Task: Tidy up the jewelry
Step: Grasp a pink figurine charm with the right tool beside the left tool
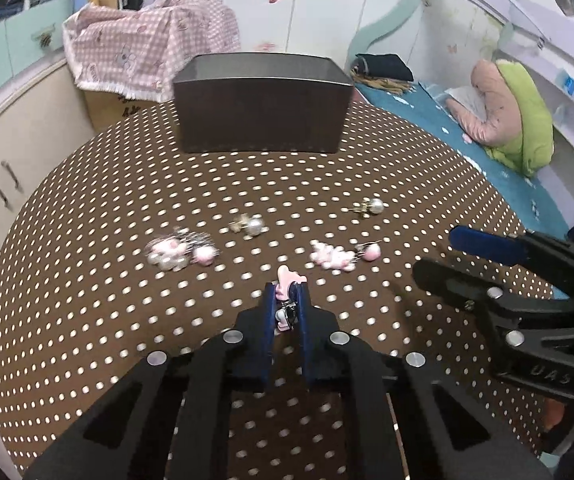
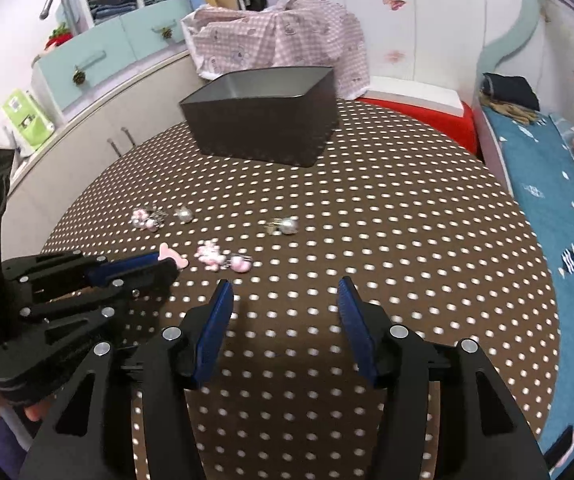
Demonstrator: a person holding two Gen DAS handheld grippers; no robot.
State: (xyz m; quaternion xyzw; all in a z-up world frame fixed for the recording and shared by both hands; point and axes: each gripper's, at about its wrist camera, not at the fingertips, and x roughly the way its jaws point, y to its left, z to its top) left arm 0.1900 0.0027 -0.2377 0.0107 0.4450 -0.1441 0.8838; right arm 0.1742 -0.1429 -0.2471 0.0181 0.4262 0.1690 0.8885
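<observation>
**A:** What does the left gripper (image 1: 285,294) have?

**B:** A pink ornament (image 1: 287,280), pinched between the two blue pads. The jaws are pressed together on it, its pink tip poking out past the fingertips just above the brown dotted tablecloth (image 1: 87,320). From the right wrist view the same pink piece shows at the end of that gripper, low over the cloth.

**A:** And the right gripper (image 2: 285,292)?

**B:** Its jaws stand spread, with nothing between them but bare dotted cloth. It hangs over the near part of the table, to the right of the left one.

**A:** Where is the rest of the jewelry?

**B:** Lying loose on the cloth, ahead of both grippers. A pink bead cluster (image 1: 333,259) sits just beyond the left fingertips, with a pink ball earring (image 1: 371,252) touching or just beside it. Farther left lies a second cluster of pink and white beads (image 1: 179,252). Behind these, two pearl earrings lie well apart: one (image 1: 249,226) near the middle, the other (image 1: 369,207) to the right. Fine detail is blurred.

**A:** And the box?

**B:** A dark open-topped box (image 1: 261,116) stands at the far edge of the table, well apart from the jewelry. From the right wrist view its grey inside shows; no contents can be made out.
</observation>
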